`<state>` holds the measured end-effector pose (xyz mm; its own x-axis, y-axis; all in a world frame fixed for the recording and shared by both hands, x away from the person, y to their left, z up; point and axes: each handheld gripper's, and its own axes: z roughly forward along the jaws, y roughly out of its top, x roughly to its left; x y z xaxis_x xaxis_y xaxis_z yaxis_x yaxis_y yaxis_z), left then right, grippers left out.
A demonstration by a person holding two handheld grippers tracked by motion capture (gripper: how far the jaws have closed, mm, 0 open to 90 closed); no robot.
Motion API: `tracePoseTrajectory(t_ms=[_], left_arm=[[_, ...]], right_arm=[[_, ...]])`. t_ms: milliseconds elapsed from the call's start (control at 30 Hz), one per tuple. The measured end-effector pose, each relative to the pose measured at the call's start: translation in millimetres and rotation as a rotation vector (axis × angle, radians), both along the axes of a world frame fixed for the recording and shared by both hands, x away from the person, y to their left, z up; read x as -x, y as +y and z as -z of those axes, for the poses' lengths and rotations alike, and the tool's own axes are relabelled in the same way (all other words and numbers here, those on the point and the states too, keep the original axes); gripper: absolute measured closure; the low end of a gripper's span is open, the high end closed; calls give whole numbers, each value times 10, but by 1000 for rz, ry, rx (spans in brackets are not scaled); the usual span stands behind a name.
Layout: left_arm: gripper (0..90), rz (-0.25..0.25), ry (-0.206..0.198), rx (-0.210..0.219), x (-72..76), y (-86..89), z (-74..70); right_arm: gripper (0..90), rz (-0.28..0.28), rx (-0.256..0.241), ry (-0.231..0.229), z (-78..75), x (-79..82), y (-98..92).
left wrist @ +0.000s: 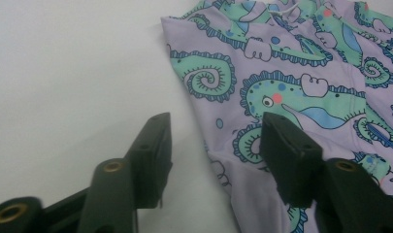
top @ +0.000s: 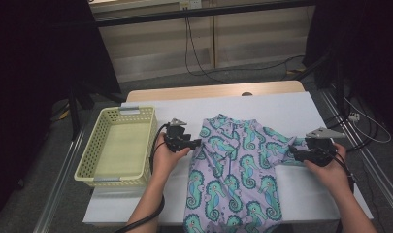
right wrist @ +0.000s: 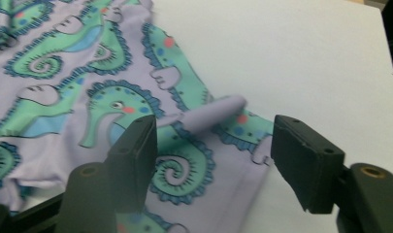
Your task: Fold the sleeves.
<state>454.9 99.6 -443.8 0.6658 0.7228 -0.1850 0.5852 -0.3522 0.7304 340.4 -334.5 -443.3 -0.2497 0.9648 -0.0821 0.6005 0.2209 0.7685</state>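
Note:
A lilac garment (top: 235, 170) printed with green seahorses lies flat on the white table cover, its lower end hanging over the near edge. My left gripper (top: 196, 142) is at its left edge, open, with the cloth edge (left wrist: 218, 145) lying between the jaws. My right gripper (top: 292, 151) is at the right sleeve (right wrist: 194, 145), open, its jaws standing either side of the sleeve end. A small rolled fold (right wrist: 216, 112) lies just beyond them. Neither gripper holds anything.
An empty yellow plastic basket (top: 117, 145) stands left of the garment, close to my left hand. The white cover (top: 281, 109) has bare room behind and right of the garment. Cables and dark stands lie on the floor beyond the table.

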Motion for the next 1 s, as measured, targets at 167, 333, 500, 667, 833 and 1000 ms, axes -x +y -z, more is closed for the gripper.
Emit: tracePoseTrajectory(t_ms=[167,333,500,667,833,1000], left_arm=[[341,-2,-7,8,3,16,-12],[286,6,-16,8,11,52,-58],[264,-5,-13,4,16,54,-62],[255,8,-12,-2,16,38,-57],[243,9,-21,-11,31,51,-96],[232,18,-14,-13,27,37,-104]], right_arm=[[361,37,-2,38,112,-7,-108],[359,53,-8,53,153,-30,-147],[409,59,-31,74,184,-35,-150],[535,45,-65,83,185,-31,-143],[651,46,-57,81,180,-22,-109],[825,38,-21,71,177,-35,-98]])
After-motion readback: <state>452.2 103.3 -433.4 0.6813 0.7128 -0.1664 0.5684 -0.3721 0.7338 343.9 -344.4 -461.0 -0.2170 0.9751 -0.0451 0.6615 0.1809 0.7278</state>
